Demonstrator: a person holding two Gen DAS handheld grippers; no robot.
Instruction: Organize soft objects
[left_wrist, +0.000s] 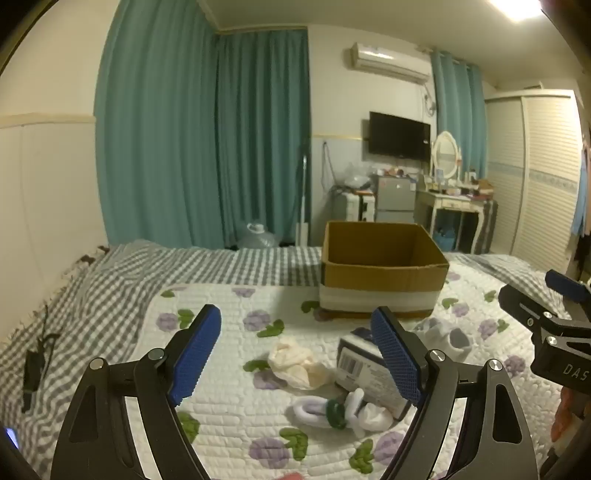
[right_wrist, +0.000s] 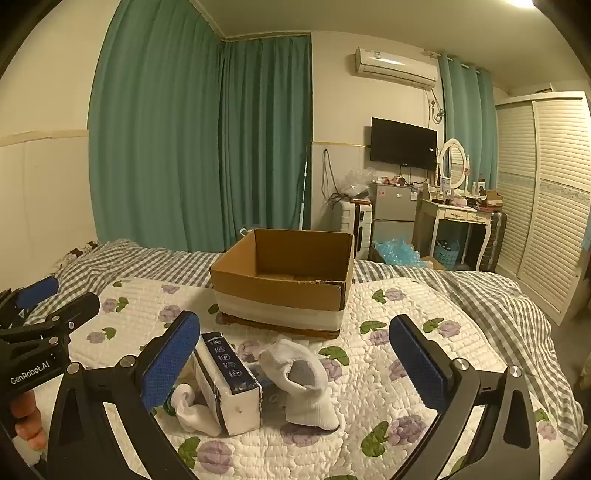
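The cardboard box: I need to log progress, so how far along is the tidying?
Barely begun. Done: nothing; what shows of the cardboard box inside is bare. In hand: nothing; the left gripper and right gripper are both open. Left: the white socks, cream cloth, wrapped pack and white-and-green piece lie on the quilt.

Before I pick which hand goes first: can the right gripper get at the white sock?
Probably yes. The right gripper is open, the white sock lies between its fingers on the quilt, nothing on top.

Teal curtains (right_wrist: 199, 140) hang at ten o'clock; a wall television (right_wrist: 403, 144) and vanity mirror (right_wrist: 453, 159) sit toward two o'clock.
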